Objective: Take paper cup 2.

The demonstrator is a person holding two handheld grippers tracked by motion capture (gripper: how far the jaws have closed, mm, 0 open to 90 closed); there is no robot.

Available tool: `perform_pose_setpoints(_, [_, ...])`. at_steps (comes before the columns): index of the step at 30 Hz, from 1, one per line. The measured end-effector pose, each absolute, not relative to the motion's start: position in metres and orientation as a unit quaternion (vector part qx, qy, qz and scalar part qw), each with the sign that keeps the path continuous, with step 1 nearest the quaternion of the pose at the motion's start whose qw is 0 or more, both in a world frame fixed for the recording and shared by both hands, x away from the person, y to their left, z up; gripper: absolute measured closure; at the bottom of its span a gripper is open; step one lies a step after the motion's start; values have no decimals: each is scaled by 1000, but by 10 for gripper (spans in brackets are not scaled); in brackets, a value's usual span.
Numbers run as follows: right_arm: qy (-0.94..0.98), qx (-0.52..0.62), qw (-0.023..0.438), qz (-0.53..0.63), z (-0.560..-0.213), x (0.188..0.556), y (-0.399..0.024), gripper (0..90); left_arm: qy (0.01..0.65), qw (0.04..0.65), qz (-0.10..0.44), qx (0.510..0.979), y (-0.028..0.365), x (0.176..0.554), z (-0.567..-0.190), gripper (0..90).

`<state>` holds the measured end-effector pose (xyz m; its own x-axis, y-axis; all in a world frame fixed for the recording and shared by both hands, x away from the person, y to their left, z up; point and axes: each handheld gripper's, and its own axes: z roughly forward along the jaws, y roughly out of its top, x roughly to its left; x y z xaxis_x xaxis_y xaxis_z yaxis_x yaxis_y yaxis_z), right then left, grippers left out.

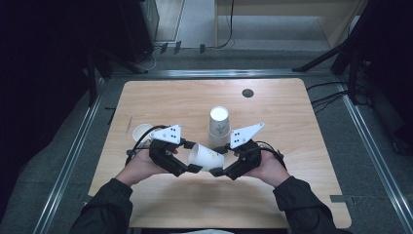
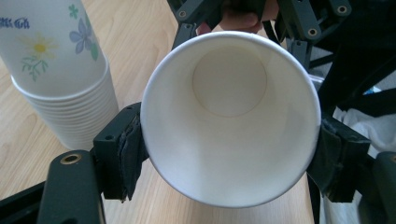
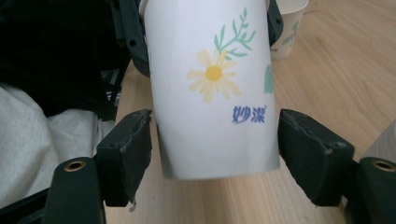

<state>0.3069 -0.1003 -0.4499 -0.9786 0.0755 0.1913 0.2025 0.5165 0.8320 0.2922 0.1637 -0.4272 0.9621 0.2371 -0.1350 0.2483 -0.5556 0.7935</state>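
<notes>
A white paper cup (image 1: 205,157) with a daisy print hangs on its side over the table's near middle, between my two grippers. My left gripper (image 1: 191,157) is shut on its mouth end. In the left gripper view I look into the cup (image 2: 229,121), and both pads (image 2: 128,154) press on its rim. My right gripper (image 1: 220,161) stands open around the base end. In the right gripper view its pads (image 3: 130,149) flank the cup (image 3: 212,88) with a thin gap at the left and barely any at the right.
A stack of upside-down paper cups (image 1: 218,127) stands just behind the grippers, close at the left in the left gripper view (image 2: 60,70). A single cup (image 1: 142,131) stands upright at the left. A dark round grommet (image 1: 248,93) sits near the wooden table's (image 1: 292,126) far edge.
</notes>
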Motion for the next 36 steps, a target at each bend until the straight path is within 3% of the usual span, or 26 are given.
perform_pose_setpoints(7, [-879, -78, 54, -468, -456, 306, -97, 256, 130, 379, 19, 916, 165, 289, -423, 232])
perform_pose_setpoints(17, [-892, -73, 57, -443, -467, 306, -84, 267, 147, 327, 3, 934, 153, 292, -428, 231])
perform_pose_setpoints(32, [-908, -57, 66, -410, -483, 303, -68, 339, 131, 310, -5, 942, 139, 289, -433, 228])
perform_pose_setpoints(36, [-905, -55, 61, -418, -480, 304, -70, 336, 135, 324, -9, 936, 141, 290, -433, 138])
